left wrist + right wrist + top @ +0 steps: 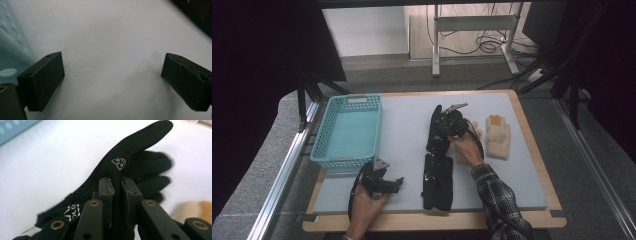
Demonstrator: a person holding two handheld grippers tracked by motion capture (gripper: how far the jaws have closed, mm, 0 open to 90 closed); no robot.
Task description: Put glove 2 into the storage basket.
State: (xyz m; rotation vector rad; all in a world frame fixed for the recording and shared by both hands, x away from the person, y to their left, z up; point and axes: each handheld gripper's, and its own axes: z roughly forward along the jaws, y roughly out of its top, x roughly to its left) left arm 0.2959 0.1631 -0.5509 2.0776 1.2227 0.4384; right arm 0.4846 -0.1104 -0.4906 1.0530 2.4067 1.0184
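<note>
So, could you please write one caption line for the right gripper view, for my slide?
Right gripper pinching a black glove between its jaws above the pale table mat.

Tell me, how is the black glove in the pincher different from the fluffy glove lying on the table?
The black glove is dark and smooth with a small white logo; the fluffy glove is pale cream and fuzzy. The black glove is pinched between the jaws of the right gripper, while the fluffy glove lies flat on the mat, untouched. The black glove looks slimmer, the fluffy one chunkier. Both are gloves on the same grey mat.
</note>
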